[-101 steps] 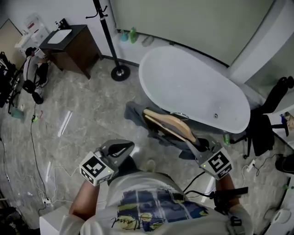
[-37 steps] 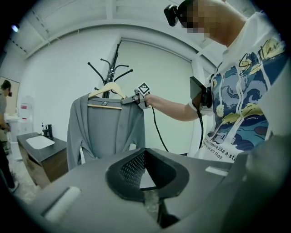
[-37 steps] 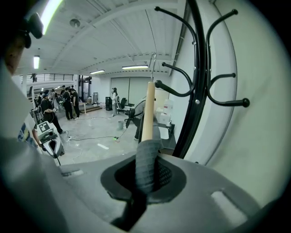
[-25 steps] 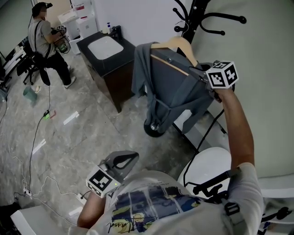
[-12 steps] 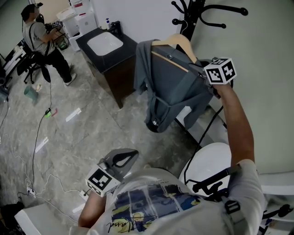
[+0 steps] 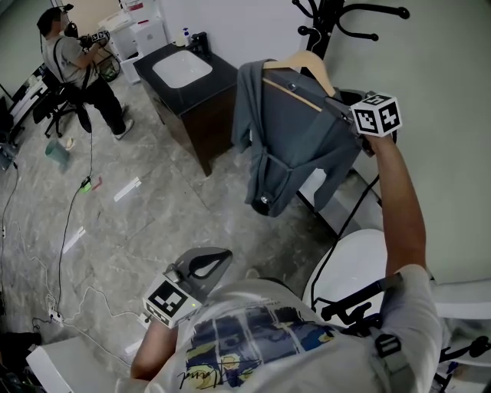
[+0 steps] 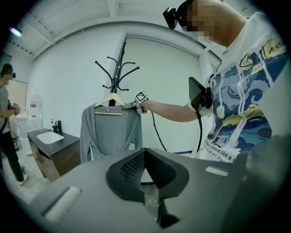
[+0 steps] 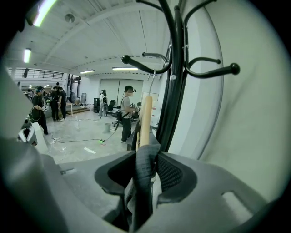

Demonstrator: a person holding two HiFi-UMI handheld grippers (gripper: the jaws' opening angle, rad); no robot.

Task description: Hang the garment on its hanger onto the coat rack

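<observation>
A grey garment (image 6: 291, 146) hangs on a wooden hanger (image 6: 303, 65). The hanger's wire hook rests over an arm of the black coat rack (image 6: 330, 15). My right gripper (image 6: 343, 106) is raised at the garment's right shoulder. In the right gripper view its jaws (image 8: 145, 170) are opening, with a fold of grey fabric (image 8: 142, 182) still between them and a gap beside it. The hanger (image 8: 145, 120) stands edge-on in front of the rack pole (image 8: 175, 91). My left gripper (image 6: 201, 265) is held low by my waist, shut and empty (image 7: 144, 157), facing the garment (image 7: 109, 132).
A dark vanity with a white sink (image 6: 184, 73) stands left of the rack. A person (image 6: 69, 54) stands at the far left among chairs. Cables (image 6: 69, 230) trail across the marble floor. The white bathtub rim (image 6: 345, 269) is at my right side.
Four seconds ago the garment was held over the bathtub; now it is up at the rack. Over the last second it shifted slightly right and the hook settled by a rack arm.
</observation>
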